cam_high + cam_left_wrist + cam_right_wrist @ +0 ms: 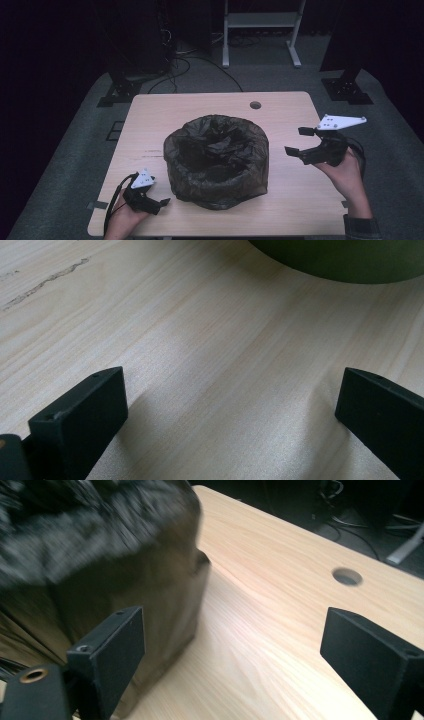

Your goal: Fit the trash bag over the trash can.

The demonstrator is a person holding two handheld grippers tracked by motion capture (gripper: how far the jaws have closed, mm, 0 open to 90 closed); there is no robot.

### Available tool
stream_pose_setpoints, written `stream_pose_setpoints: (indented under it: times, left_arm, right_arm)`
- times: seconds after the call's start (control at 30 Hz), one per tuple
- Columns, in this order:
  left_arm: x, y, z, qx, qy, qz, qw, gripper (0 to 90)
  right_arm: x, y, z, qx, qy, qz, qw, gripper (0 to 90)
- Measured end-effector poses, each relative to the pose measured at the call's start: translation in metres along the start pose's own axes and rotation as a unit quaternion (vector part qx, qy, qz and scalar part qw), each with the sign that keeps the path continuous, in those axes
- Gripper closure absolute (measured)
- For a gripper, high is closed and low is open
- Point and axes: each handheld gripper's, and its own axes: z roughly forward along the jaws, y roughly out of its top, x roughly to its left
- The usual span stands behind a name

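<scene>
Fig.: my left tongs [159,204] rest low at the desk's near-left corner, jaws wide w/ nothing between them; my right tongs [298,141] hover right of the bin, also wide and empty. The bin w/ black bag [216,160] stands mid-desk [280,107], apart from both tongs. Judged progress: bag looks draped over the rim; any tucking or grasping is not yet begun.
</scene>
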Motion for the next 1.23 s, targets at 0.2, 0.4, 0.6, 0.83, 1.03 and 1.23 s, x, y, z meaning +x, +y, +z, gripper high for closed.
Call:
stream_pose_setpoints:
  times: [0.2, 0.4, 0.6, 0.83, 1.03, 1.23]
  left_arm:
    - [0.0, 0.0, 0.0, 0.0, 0.0, 0.0, 1.0, 0.0]
    - [0.0, 0.0, 0.0, 0.0, 0.0, 0.0, 1.0, 0.0]
    - [0.0, 0.0, 0.0, 0.0, 0.0, 0.0, 1.0, 0.0]
    - [0.0, 0.0, 0.0, 0.0, 0.0, 0.0, 1.0, 0.0]
    - [0.0, 0.0, 0.0, 0.0, 0.0, 0.0, 1.0, 0.0]
    - [0.0, 0.0, 0.0, 0.0, 0.0, 0.0, 1.0, 0.0]
  right_arm:
    - [-0.013, -0.038, 0.003, 0.01, -0.015, 0.027, 0.9995, 9.3]
    - [-0.019, -0.076, 0.011, 0.023, -0.024, 0.047, 0.9983, 9.3]
    - [-0.022, -0.111, 0.019, 0.042, -0.039, 0.061, 0.9965, 9.3]
    - [-0.02, -0.138, 0.027, 0.077, -0.053, 0.055, 0.9942, 9.3]
    - [-0.018, -0.151, 0.032, 0.109, -0.069, 0.044, 0.9907, 9.3]
    - [-0.018, -0.151, 0.032, 0.108, -0.073, 0.044, 0.9905, 9.3]
